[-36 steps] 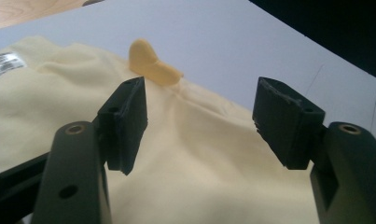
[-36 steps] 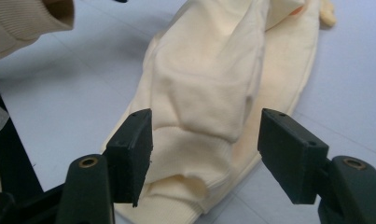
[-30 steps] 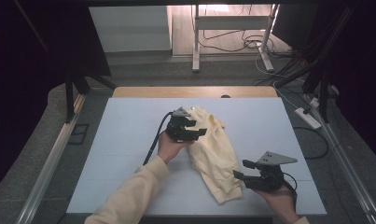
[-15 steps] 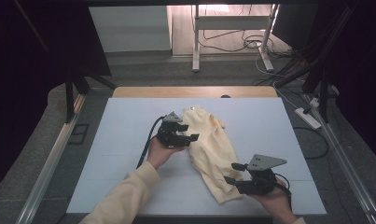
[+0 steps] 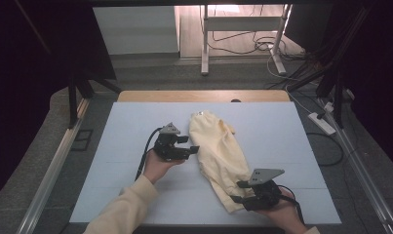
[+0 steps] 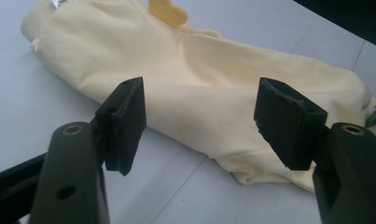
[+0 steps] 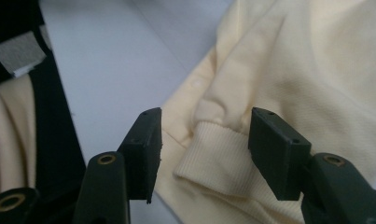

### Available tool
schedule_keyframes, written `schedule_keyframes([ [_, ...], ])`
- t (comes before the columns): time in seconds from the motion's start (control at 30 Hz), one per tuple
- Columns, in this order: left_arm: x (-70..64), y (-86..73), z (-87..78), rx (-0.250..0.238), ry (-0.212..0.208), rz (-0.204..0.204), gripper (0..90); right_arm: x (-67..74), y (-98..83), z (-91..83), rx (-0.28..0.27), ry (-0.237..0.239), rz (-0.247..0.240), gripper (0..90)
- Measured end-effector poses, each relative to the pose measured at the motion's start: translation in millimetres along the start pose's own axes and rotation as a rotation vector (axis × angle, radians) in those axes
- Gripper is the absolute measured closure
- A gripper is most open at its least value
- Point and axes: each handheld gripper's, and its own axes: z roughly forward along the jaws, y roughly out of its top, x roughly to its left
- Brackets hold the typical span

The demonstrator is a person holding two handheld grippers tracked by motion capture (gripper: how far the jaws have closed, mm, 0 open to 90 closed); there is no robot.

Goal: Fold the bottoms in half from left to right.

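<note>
A pale yellow garment [image 5: 218, 151] lies folded in a long strip slanting across the table [image 5: 126, 122]. My left gripper [image 5: 190, 147] sits just left of its middle, jaws pointing at the cloth. In the left gripper view that gripper [image 6: 202, 123] stands open, with the garment [image 6: 209, 74] beyond its pads and untouched. My right gripper [image 5: 238, 191] is at the garment's near end. In the right gripper view it [image 7: 209, 144] is open, and a ribbed cuff [image 7: 213, 158] lies between the pads without being pinched.
The table's wooden far edge [image 5: 204, 96] shows behind the white mat. Metal rails [image 5: 52, 165] run along both sides. A power strip [image 5: 322, 123] and cables lie on the floor at the right, and stand legs [image 5: 204, 44] rise beyond the table.
My left gripper has drawn back to the left, off the garment's upper part. My right gripper has slid left to the garment's near end.
</note>
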Motion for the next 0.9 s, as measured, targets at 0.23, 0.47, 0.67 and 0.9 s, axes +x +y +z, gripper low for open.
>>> schedule_keyframes([
  [0.23,3.1,-2.1,-4.1,-0.015,-0.011,-0.014,34.0,-5.7,-6.4,9.1,0.082,-0.022,0.004,60.8],
  [0.47,4.3,-3.0,-6.7,-0.011,-0.019,-0.01,32.9,-4.3,-3.4,1.6,0.068,0.01,0.01,83.9],
  [0.67,4.4,-3.3,-7.1,-0.01,-0.023,-0.006,32.7,4.9,-0.6,-4.1,0.057,0.031,-0.005,85.3],
  [0.9,6.0,-3.9,-7.9,-0.011,-0.023,-0.011,32.7,24.8,4.6,0.5,0.062,0.079,-0.06,85.3],
])
